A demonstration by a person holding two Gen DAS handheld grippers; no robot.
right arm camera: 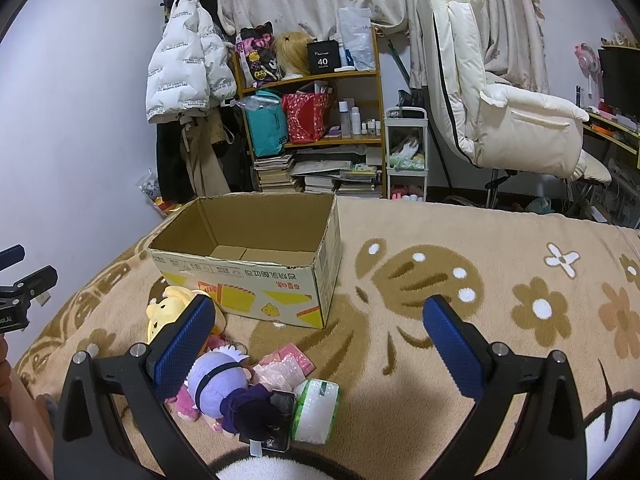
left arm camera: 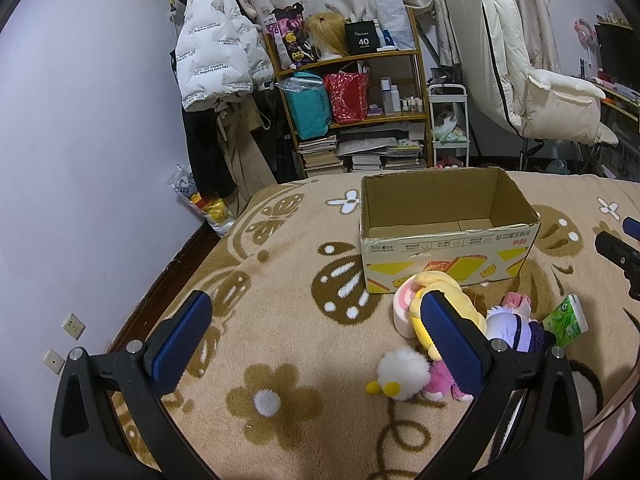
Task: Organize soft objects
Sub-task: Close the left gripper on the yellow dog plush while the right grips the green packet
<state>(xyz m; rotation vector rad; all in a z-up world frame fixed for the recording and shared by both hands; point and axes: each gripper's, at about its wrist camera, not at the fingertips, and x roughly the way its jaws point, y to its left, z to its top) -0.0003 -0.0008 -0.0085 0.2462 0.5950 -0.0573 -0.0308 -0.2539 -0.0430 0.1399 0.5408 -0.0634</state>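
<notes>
An open, empty cardboard box (left arm camera: 448, 240) (right arm camera: 256, 280) stands on the beige patterned blanket. In front of it lies a pile of soft toys: a yellow plush (left arm camera: 444, 300) (right arm camera: 168, 308), a purple-haired doll (left arm camera: 516, 328) (right arm camera: 224, 380), a white fluffy ball with yellow feet (left arm camera: 400, 372), a pink plush (right arm camera: 188, 404), a green tissue pack (left arm camera: 568, 320) (right arm camera: 316, 408). My left gripper (left arm camera: 316, 336) is open and empty, left of the pile. My right gripper (right arm camera: 320, 336) is open and empty, above the pile's right side.
A pink wrapped packet (right arm camera: 284, 364) lies by the doll. Behind the bed stand a cluttered wooden shelf (left arm camera: 360, 100) with books, a hanging white jacket (left arm camera: 216, 52), a small white cart (left arm camera: 448, 128) and a cream padded chair (left arm camera: 532, 80). A wall lies to the left.
</notes>
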